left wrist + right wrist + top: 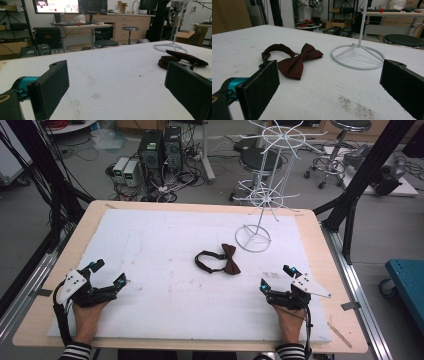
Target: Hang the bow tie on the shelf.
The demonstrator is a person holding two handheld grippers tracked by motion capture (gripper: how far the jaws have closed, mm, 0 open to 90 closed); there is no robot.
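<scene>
A dark red bow tie (pixel 223 259) lies mid-counter, just before a white wire stand (pixel 260 195). Both the left gripper (pixel 106 273) and right gripper (pixel 275 277) are rested near the front edge, jaws spread and empty. No grasp is begun; a reach to the tie seems needed next.

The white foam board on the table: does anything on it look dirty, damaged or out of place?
The white foam board bears a dark speckled smudge near the right gripper. The dark red bow tie lies flat, strap looped, beside the white wire stand.
</scene>
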